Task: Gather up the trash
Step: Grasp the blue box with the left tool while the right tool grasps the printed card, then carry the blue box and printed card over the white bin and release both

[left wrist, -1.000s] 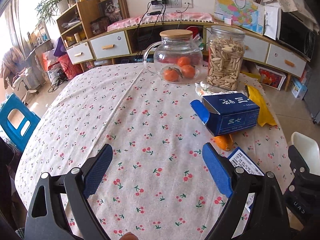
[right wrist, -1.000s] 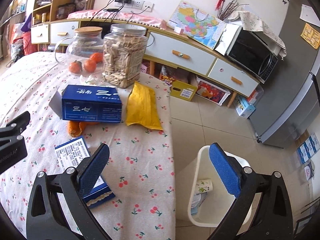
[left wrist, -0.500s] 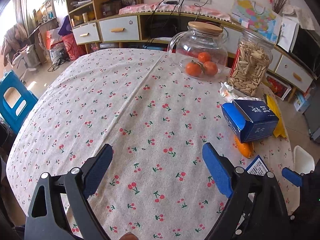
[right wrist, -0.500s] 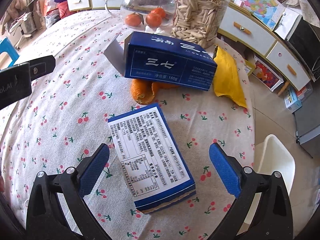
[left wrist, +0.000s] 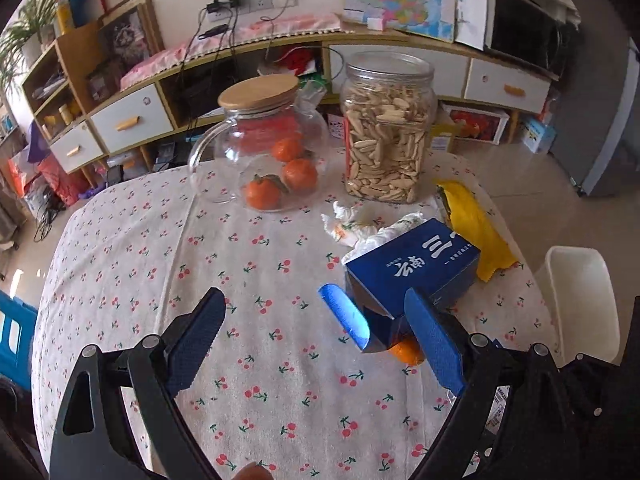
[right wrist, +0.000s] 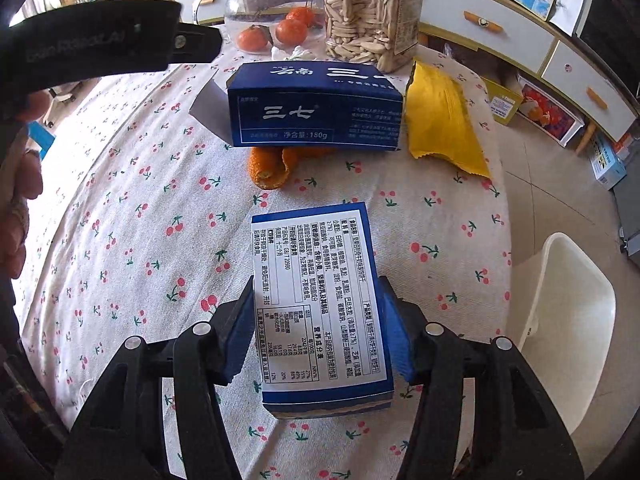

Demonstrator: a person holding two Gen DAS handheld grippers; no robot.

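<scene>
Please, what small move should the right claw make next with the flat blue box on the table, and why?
Probably finish closing, then lift. The right claw is closing with the flat blue box between its pads, which look at or nearly on the box's long sides, and the box lies on the tablecloth. The white bin stands just beyond the table edge, so a short carry should follow.

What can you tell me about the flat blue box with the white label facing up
The flat blue box is a cardboard carton lying label-up on the cherry-print tablecloth, near the table's edge. Its white panel carries dense black print and a table. The right gripper straddles its near half, jaws closing on both long sides.
</scene>
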